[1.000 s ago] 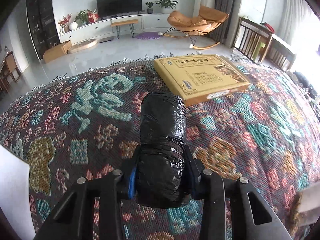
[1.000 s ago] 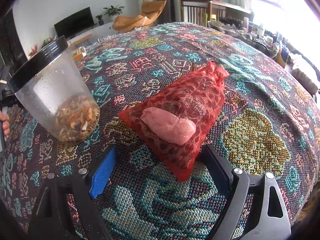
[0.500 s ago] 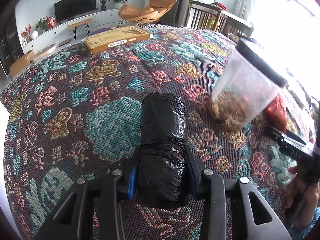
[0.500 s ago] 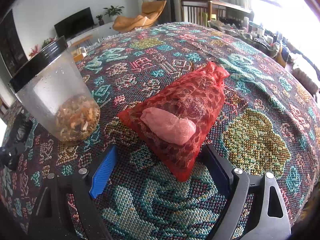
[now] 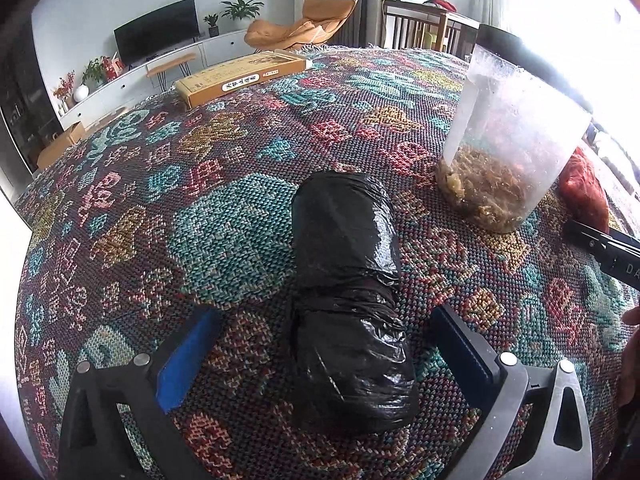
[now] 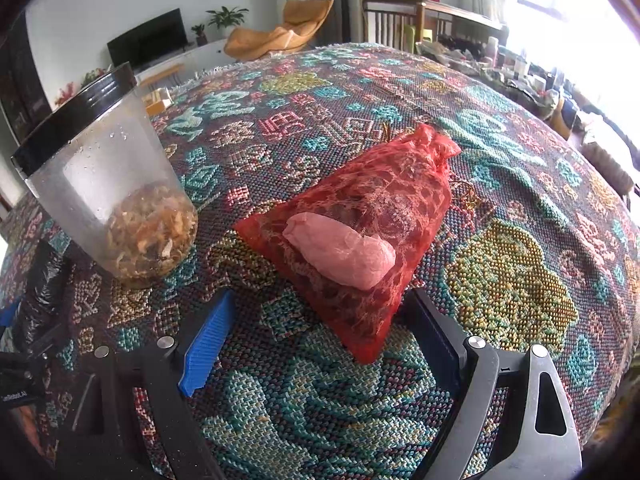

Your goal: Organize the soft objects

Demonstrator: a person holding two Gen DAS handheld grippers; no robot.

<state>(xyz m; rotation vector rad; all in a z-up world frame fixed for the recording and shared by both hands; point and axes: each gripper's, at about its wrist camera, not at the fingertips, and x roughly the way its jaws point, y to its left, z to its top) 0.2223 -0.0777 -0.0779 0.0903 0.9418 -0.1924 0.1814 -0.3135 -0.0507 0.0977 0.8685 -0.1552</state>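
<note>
L claw (image 5: 324, 344) is open, jaws wide apart w/ the black roll (image 5: 348, 300) lying between them, not pinched; gaps show on both sides. Roll rests on the patterned cloth (image 5: 224, 216), long axis running straight away from the claw, along the fingers, near end between the tips. It sits just left of the jar (image 5: 508, 152), not touching.

R claw (image 6: 320, 340) also open, holding nothing. Red mesh bag (image 6: 368, 216) lies dead ahead of it on the cloth, near corner reaching in between the tips, long axis angled away toward upper right, tied neck at the far end. A pink wad (image 6: 340, 250) shows on its near part; inside or on top, can't tell. R claw is the nearer one to the bag; L is nearer to the roll.

Count: 1 roll, 1 bag, 1 jar, 1 flat box (image 5: 244, 78) at the far edge, 2 claws.
</note>
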